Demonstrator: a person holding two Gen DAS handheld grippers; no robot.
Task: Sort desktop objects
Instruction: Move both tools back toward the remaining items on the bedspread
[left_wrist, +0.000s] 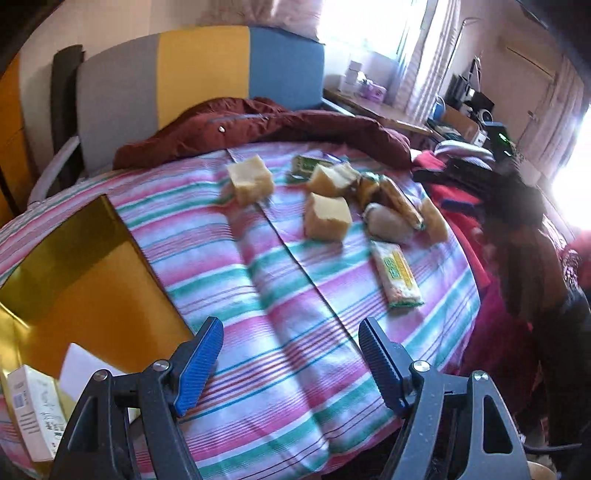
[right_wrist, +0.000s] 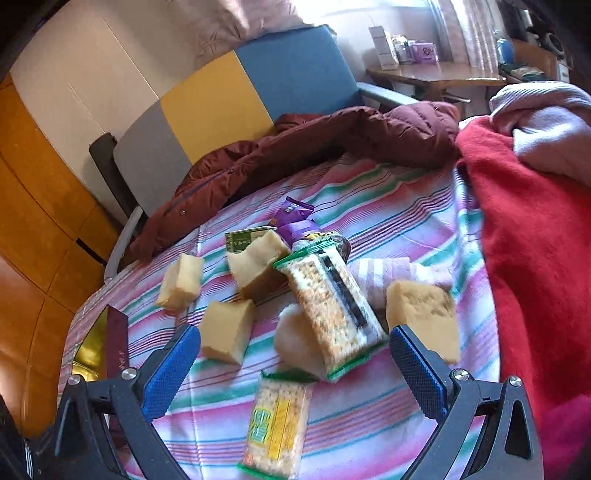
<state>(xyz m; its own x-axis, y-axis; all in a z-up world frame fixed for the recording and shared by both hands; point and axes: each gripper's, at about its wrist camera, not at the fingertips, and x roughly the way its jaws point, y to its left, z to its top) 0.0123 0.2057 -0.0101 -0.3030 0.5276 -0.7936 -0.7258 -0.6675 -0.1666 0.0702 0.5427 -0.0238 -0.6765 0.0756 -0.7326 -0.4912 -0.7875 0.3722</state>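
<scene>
Approach step, nothing picked yet: right hand-held gripper (right_wrist: 295, 373) spread wide and empty over the striped bedsheet (right_wrist: 388, 424), left hand-held gripper (left_wrist: 291, 363) likewise spread, empty, farther back. Likely target, the cracker packet (right_wrist: 275, 424), lies flat just ahead between the right fingers, long axis running near-to-far, so the next move calls for lowering and closing across its narrow width, then carrying toward the gold box (left_wrist: 74, 266).

Sponge blocks (left_wrist: 327, 216) behind cracker packet (left_wrist: 397, 273); box (left_wrist: 88, 273) left.
</scene>
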